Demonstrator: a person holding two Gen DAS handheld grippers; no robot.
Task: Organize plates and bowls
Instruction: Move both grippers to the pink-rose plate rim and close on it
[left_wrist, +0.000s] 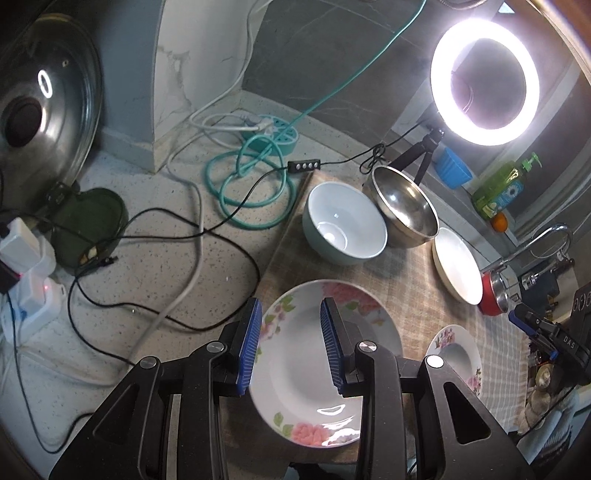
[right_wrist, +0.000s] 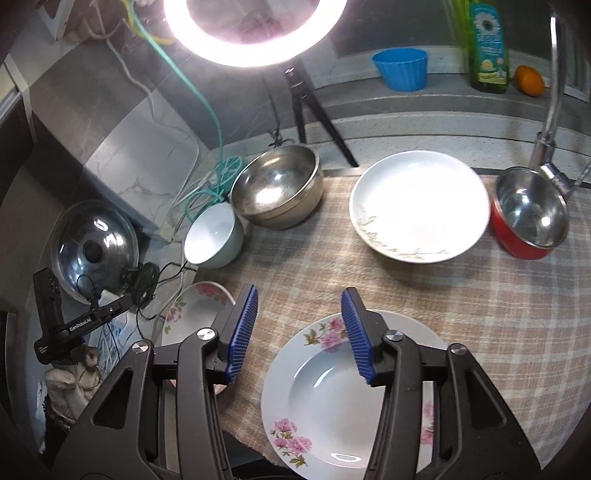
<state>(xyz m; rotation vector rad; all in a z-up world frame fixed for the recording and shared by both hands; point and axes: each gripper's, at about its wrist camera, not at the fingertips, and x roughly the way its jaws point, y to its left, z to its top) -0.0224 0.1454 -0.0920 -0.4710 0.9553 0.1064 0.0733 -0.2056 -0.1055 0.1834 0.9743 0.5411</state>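
Observation:
In the left wrist view my left gripper (left_wrist: 293, 341) is open and hovers over a large floral plate (left_wrist: 314, 384) lying on the checked cloth (left_wrist: 406, 266); its pads do not press on the plate. A smaller floral plate (left_wrist: 458, 354) lies to the right. In the right wrist view that plate (right_wrist: 332, 398) sits under my right gripper (right_wrist: 299, 334), which is open, with the right pad above the rim. Farther back stand a pale green bowl (right_wrist: 214, 236), a steel bowl (right_wrist: 277, 184), a white plate (right_wrist: 417, 206) and a red bowl (right_wrist: 528, 218).
A bright ring light (left_wrist: 484, 77) on a tripod stands behind the bowls. Cables and a teal power strip (left_wrist: 273, 136) litter the counter to the left, beside a pot lid (left_wrist: 44, 99). A faucet (right_wrist: 550, 122), a blue cup (right_wrist: 400, 68), a soap bottle (right_wrist: 487, 48) and an orange (right_wrist: 530, 79) are at the back right.

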